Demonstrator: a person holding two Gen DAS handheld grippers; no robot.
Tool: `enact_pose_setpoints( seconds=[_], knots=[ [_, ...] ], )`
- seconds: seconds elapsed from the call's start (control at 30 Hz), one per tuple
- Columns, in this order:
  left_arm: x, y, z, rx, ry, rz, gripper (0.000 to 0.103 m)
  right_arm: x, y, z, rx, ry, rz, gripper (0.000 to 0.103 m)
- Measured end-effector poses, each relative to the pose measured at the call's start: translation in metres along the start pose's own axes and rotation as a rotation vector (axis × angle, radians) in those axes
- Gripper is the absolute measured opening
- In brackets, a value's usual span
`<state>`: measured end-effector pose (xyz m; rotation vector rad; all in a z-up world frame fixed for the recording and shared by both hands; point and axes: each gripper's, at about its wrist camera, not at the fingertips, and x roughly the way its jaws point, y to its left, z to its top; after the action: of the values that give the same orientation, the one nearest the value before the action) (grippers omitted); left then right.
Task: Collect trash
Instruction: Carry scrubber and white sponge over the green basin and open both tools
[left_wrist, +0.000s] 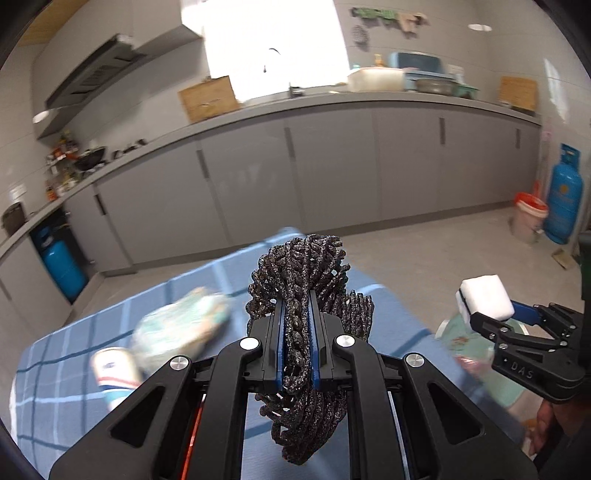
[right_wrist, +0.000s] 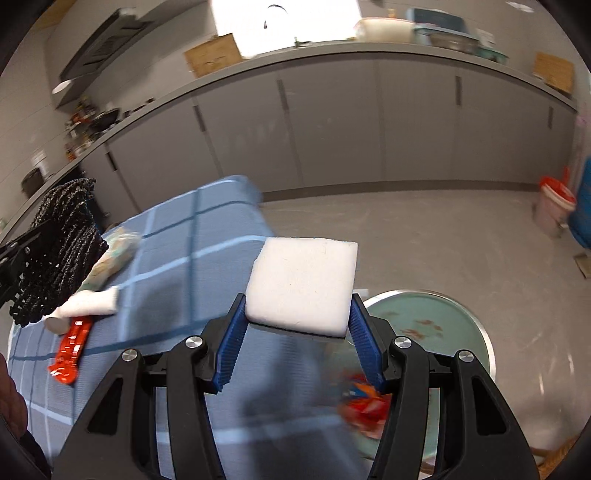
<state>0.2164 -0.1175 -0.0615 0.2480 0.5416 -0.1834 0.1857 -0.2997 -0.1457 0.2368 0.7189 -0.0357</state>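
Note:
My left gripper (left_wrist: 297, 317) is shut on a dark speckled foam net (left_wrist: 306, 273), held above the blue checked tablecloth (left_wrist: 74, 354); the net (right_wrist: 59, 243) shows at the left edge of the right wrist view. My right gripper (right_wrist: 298, 314) is shut on a white foam block (right_wrist: 303, 282), also visible as the block (left_wrist: 485, 297) at the right of the left wrist view. On the cloth lie a crumpled pale wrapper (left_wrist: 177, 325), a small white cup (right_wrist: 83, 308) and a red wrapper (right_wrist: 70, 350). A round green basin (right_wrist: 424, 332) holding red scraps (right_wrist: 365, 402) sits below the right gripper.
Grey kitchen cabinets (left_wrist: 332, 166) run along the back under a cluttered counter. A red-rimmed bucket (left_wrist: 528, 218) and a blue gas cylinder (left_wrist: 563, 195) stand on the floor at the right. Another blue cylinder (left_wrist: 62, 266) is at the left. A hand (left_wrist: 546, 421) shows at the right.

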Motion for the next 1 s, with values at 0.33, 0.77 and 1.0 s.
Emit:
enact_pose_setpoints(
  seconds=[0.33, 0.77, 1.0],
  knots=[
    [0.014, -0.079, 0.007, 0.079, 0.005, -0.144, 0.012, 0.004, -0.075, -0.018, 0.100, 0.028, -0.097, 0.055],
    [0.039, -0.148, -0.013, 0.157, 0.078, -0.278, 0.012, 0.017, -0.116, -0.043, 0.165, 0.062, -0.136, 0.056],
    [0.056, -0.171, -0.023, 0.182, 0.124, -0.303, 0.012, 0.027, -0.132, -0.056, 0.187, 0.093, -0.145, 0.056]
  ],
)
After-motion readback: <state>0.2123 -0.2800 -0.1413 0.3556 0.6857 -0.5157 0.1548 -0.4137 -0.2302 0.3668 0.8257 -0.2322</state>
